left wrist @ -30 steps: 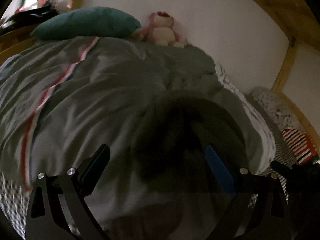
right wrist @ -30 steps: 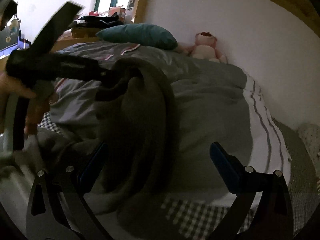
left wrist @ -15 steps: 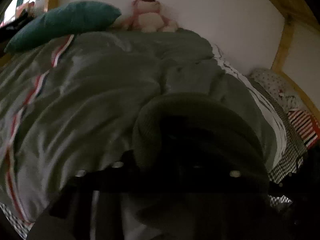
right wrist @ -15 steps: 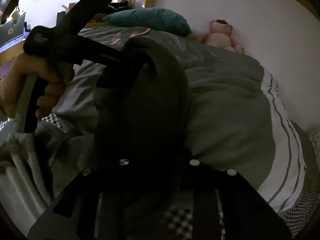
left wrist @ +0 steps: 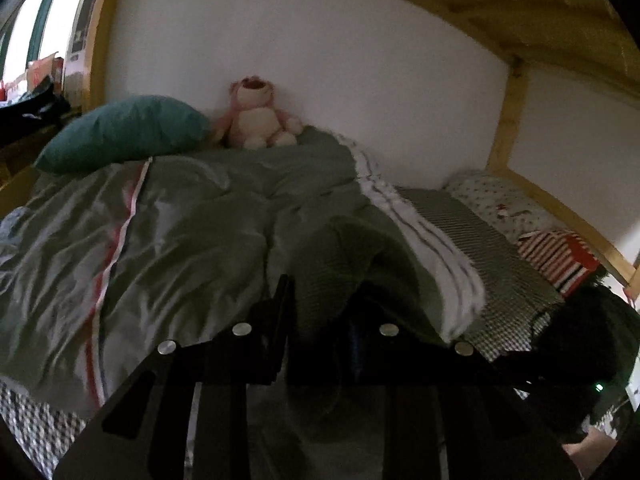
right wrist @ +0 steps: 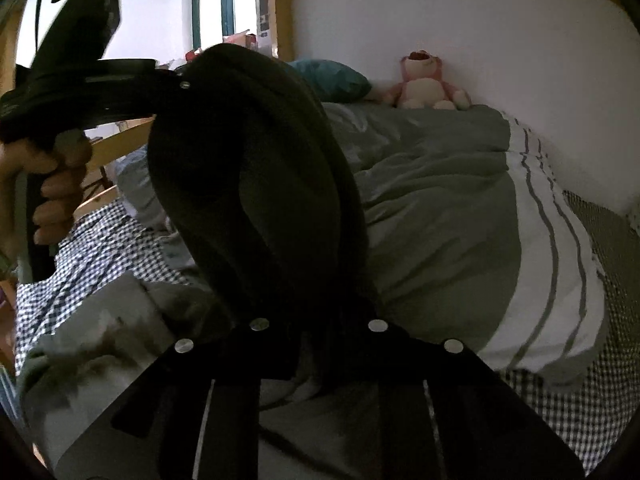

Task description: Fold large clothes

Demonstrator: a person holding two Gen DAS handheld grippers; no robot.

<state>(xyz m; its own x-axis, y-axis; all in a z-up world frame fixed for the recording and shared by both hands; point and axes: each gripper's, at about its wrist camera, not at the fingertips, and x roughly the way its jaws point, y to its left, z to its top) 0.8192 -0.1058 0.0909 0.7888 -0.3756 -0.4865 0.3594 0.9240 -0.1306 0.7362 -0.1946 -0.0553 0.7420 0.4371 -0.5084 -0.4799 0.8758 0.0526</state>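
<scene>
So this looks like the pick-up-and-spread stage, not any actual folding yet. Both claws are pinched together on the same dark garment, and it hangs in the air over the bed instead of lying flat.

From the right wrist view, the right gripper is clamped on a bunched bit of the fabric down at 6 o'clock, and the cloth arcs up toward 10 o'clock, where the left gripper bites its other end, with the person's hand wrapped round the handle. From the left wrist view, the left gripper has a ribbed, greenish-looking hem squeezed between its jaws at about 6 o'clock.

Behind it all: grey duvet, teal pillow at 10 o'clock, pink plush bear at 12.

My guess for the next move: pull the two grips apart sideways so the loop opens out, then lower it flat onto the duvet. It's still pretty wadded, so I'd go gently.
</scene>
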